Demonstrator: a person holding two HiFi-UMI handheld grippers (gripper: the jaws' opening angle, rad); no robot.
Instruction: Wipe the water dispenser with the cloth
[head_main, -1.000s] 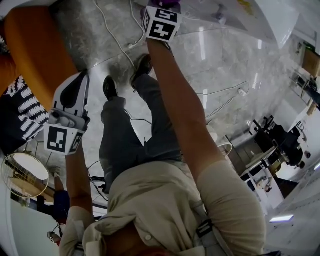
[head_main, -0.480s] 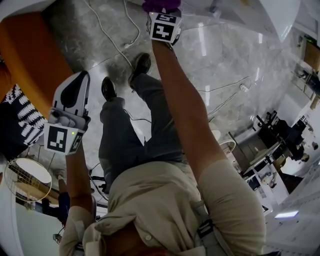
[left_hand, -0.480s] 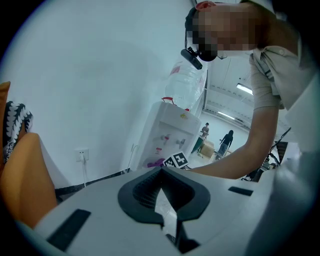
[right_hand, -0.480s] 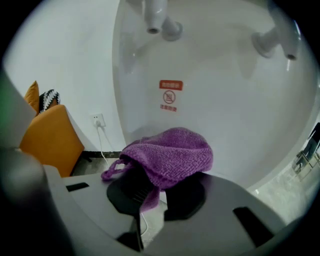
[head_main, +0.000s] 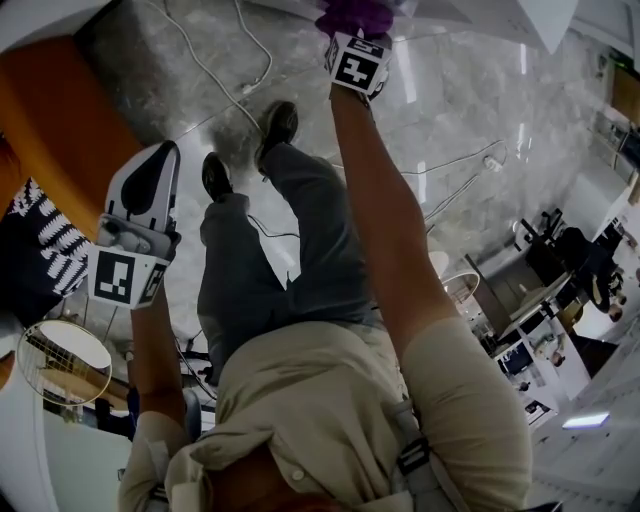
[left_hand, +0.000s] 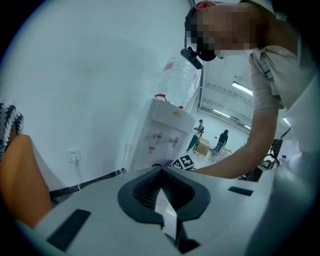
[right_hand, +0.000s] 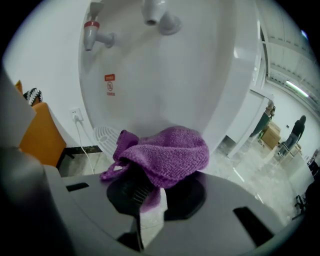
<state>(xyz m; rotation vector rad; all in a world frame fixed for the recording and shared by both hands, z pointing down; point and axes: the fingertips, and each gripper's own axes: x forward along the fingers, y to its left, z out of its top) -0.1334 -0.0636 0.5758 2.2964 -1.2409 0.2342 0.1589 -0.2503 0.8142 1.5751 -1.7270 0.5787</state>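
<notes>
Beneath you, a glossy grey marble-patterned floor (head_main: 450, 130) fills the head view's upper half, with thin white cables (head_main: 200, 65) across its upper left. An orange upholstered seat (head_main: 70, 110) sits at the left edge, a black-and-white patterned cushion (head_main: 40, 250) below it. In the left gripper view, a plain white wall (left_hand: 75, 75) carries a white socket (left_hand: 74, 156) at lower left, and ceiling strip lights (left_hand: 242, 89) glow at right.

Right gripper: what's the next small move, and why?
Probably push the right gripper forward to press the purple cloth onto the water dispenser front below the taps: the jaws are shut on the cloth, it faces that front, and contact isn't clear.
</notes>
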